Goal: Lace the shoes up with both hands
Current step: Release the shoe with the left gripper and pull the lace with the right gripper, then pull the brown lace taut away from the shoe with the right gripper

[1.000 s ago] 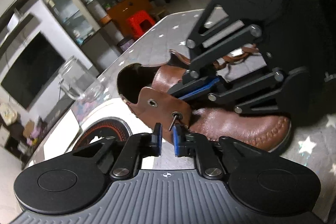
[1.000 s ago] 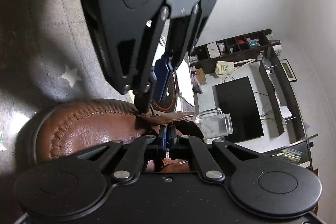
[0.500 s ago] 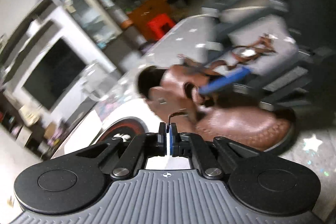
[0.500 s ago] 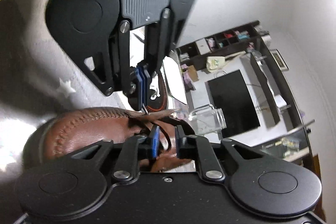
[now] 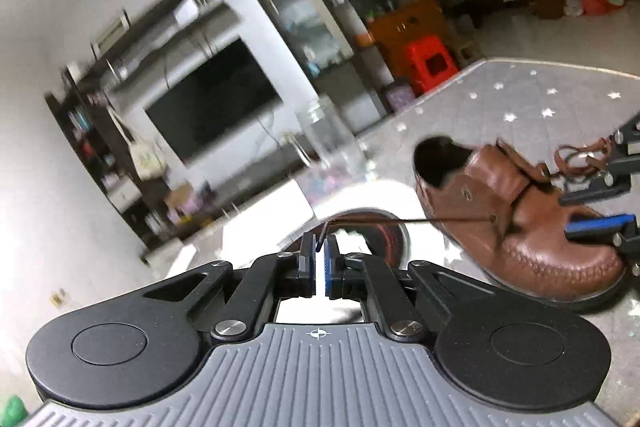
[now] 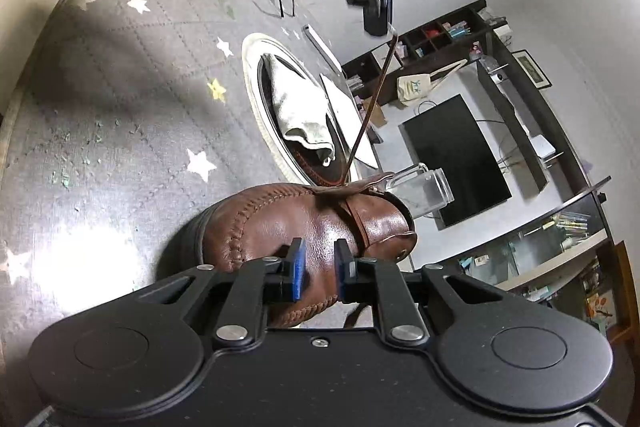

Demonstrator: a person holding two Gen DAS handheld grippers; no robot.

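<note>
- The brown leather shoe (image 5: 520,227) sits on the grey star-patterned desk (image 5: 520,99), at the right of the left wrist view, with its toe toward the near right and its dark opening toward the far left.
- The left claw (image 5: 319,259) is nearly closed and pinches the tip of a thin brown lace (image 5: 400,221) between its pads, with only a slim gap showing between them.
- From that tip the lace runs taut and almost level to the right, into an eyelet on the shoe's side flap.
- A loose tangle of lace (image 5: 580,159) lies on the desk just beyond the shoe, at the far right.
- The right claw (image 6: 319,267) stands partly open over the shoe's upper (image 6: 312,223), with nothing between its blue pads; whether they touch the leather cannot be told.
- In the right wrist view the lace (image 6: 372,107) rises in a straight line from the shoe's flap to the left claw (image 6: 380,27) at the top of the frame.
- A round plate with a crumpled grey cloth (image 6: 300,107) lies on the desk beyond the shoe.
- A clear glass jug (image 6: 424,191) stands just behind the shoe.
</note>
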